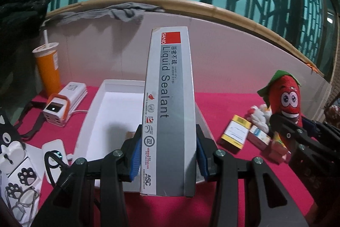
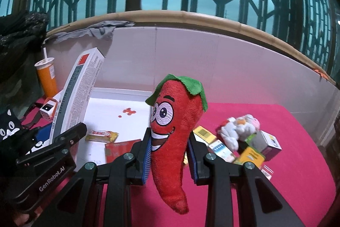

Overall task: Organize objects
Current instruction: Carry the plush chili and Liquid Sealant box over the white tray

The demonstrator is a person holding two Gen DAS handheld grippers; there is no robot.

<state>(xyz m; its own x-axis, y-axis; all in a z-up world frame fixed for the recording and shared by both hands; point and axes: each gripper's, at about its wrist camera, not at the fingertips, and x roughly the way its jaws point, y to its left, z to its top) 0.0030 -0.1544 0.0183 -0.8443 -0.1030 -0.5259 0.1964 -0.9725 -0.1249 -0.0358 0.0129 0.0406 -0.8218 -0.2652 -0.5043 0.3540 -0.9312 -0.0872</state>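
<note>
Sealant box (image 1: pixel 170 112) between left tongs (image 1: pixel 169 155); chili plush (image 2: pixel 172 131) between right tongs (image 2: pixel 170 160).

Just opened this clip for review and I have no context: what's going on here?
A person is tidying a pink-covered table with a gripper in each hand. The left gripper is clamped on a long grey sealant box, held up over a white tray. The right gripper is clamped on a red chili plush toy, lifted off the table. A few small packets already lie in the tray, while a pile of small boxes and a white plush sits on the cloth to the right.
</note>
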